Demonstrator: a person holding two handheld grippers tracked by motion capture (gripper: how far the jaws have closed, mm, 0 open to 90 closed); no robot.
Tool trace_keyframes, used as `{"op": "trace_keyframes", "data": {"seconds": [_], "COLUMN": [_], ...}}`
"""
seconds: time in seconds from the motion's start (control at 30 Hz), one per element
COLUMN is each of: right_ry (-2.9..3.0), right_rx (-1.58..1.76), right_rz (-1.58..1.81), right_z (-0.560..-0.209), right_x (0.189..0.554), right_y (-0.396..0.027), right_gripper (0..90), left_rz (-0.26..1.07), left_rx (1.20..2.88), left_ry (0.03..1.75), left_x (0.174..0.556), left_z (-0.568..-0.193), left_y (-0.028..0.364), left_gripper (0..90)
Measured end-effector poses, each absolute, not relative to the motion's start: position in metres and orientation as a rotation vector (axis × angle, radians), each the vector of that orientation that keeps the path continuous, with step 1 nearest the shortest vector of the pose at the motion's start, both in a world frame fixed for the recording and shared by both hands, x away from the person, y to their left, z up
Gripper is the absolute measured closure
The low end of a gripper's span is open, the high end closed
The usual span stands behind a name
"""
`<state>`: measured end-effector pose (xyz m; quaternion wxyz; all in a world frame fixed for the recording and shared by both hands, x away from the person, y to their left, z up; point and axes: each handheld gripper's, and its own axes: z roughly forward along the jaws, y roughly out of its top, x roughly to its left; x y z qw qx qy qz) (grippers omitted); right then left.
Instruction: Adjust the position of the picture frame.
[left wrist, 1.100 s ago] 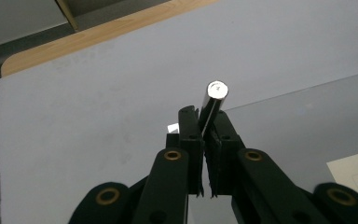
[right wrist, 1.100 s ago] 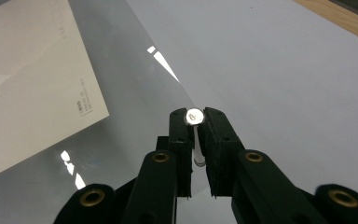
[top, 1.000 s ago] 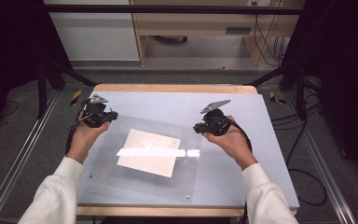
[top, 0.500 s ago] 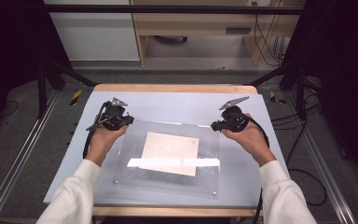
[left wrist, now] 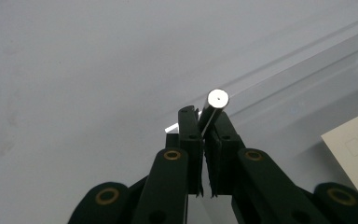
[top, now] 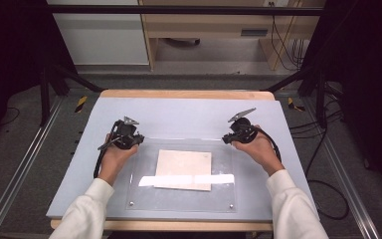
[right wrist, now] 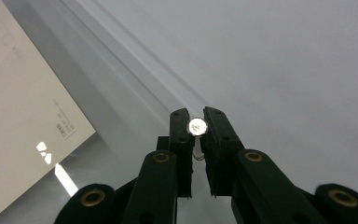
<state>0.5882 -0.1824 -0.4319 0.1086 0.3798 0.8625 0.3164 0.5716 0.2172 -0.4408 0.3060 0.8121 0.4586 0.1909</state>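
Clear acrylic sheet (top: 179, 199) spans between both grippers, each clamping a corner post.

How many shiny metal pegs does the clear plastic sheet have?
4: one in the left gripper at peg, one in the right gripper at peg, two near corners.

Left gripper (top: 135, 141) and right gripper (top: 227, 139) grip the clear panel's (top: 179, 196) far corners; a paper sheet (top: 184, 168) lies between them, nearer the person.

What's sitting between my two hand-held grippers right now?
High view: between the left hand-held gripper and right hand-held gripper runs the clear panel's far edge; nearer you, a paper sheet.
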Motion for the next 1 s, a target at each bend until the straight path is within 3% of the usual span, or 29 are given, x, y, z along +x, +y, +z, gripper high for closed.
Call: {"op": "trace_keyframes", "data": {"seconds": [0.37,1.0], "right_ry": [2.514,2.511], "right_rx": [1.154,1.147], "right_rz": [0.944,0.936], "right_z": [-0.451,-0.455], "right_x": [0.592,0.592], "right_y": [-0.18,-0.179], "right_gripper": [83.8,84.3], "left_rz": [0.491,0.48], "left_rx": [2.142,2.141], "left_ry": [1.226,1.227], "left_x": [0.573,0.574], "left_z": [-0.455,-0.459], "left_y": [0.219,0.22], "left_gripper": [84.9,84.9]}}
